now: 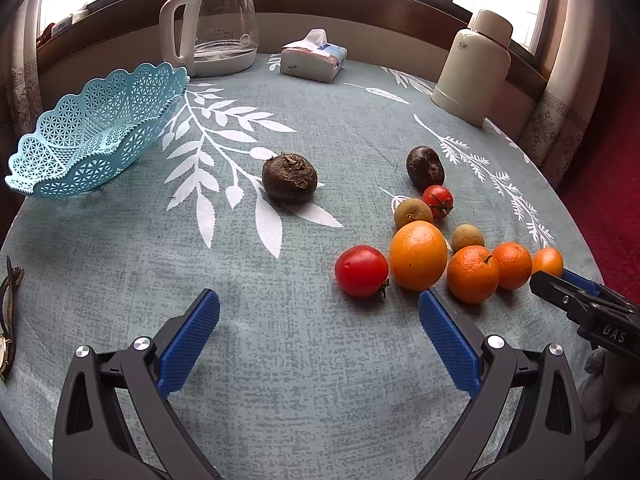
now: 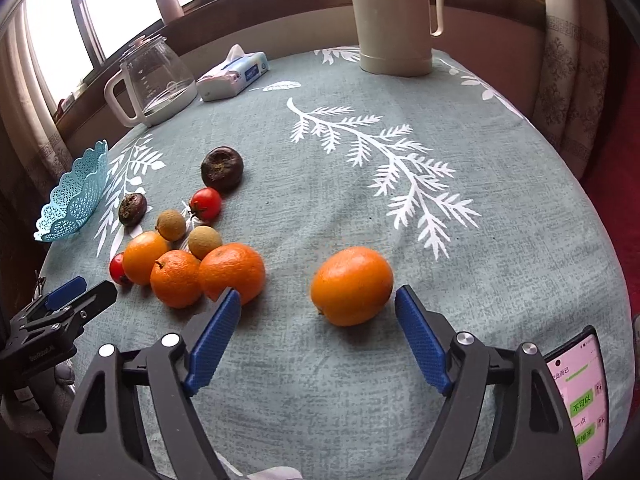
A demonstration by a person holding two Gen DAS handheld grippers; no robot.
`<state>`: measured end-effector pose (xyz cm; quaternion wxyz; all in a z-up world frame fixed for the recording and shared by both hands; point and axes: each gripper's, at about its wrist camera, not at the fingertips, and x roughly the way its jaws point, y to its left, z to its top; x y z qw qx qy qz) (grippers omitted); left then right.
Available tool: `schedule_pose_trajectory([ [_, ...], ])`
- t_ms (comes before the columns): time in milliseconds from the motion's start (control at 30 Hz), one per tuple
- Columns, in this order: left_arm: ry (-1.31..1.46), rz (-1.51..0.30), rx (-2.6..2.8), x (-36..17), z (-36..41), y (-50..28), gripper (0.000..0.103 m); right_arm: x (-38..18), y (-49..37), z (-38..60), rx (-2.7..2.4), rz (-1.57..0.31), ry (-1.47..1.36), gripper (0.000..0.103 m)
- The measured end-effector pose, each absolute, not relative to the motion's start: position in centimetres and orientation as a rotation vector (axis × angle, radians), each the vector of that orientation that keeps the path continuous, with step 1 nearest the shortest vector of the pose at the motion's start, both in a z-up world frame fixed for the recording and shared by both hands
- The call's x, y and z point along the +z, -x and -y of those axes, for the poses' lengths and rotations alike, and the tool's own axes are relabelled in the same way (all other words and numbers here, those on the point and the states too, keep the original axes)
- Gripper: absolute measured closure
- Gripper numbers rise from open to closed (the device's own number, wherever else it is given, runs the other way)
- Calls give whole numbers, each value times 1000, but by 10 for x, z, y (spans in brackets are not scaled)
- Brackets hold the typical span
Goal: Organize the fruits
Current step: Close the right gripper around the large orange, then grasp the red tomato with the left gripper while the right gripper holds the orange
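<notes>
A light-blue lattice basket [image 1: 96, 132] [image 2: 76, 200] sits empty at the table's left. Fruits lie loose on the cloth: a big orange [image 1: 418, 255], several smaller oranges [image 1: 473, 274], a large tomato [image 1: 361, 271], a small tomato [image 1: 438, 200], two brown longans [image 1: 413, 212], and two dark round fruits [image 1: 289, 176] [image 1: 425, 167]. My left gripper [image 1: 320, 332] is open, empty, just short of the large tomato. My right gripper [image 2: 318, 328] is open with a lone orange [image 2: 352, 285] just ahead between its fingertips, untouched. The right gripper's tip also shows in the left wrist view [image 1: 560, 286].
A glass kettle [image 1: 216, 20], a tissue pack [image 1: 314, 56] and a cream thermos jug [image 1: 474, 66] stand along the far edge. A lit phone [image 2: 580, 400] lies at the near right. A watch [image 1: 8, 320] lies at the left edge.
</notes>
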<state>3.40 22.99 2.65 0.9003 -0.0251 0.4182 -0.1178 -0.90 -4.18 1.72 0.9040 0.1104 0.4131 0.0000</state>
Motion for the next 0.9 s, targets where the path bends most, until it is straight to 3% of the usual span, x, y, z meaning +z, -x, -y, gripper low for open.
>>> schedule_pose_trajectory([
  [267,49,-866,-239,25,-229,-34,3,13,-7,38,-108,-878,-144,33],
  [500,41,-873,-234,24,-228,-35,2,10,-12,38,-170,-879,-105,62],
  [800,31,-886,-222,22,-228,-38,3,17,-2,42,-134,-824,-168,62],
  [900,13,-899,-214,21,-226,-40,8,20,0,40,-103,-811,-195,62],
])
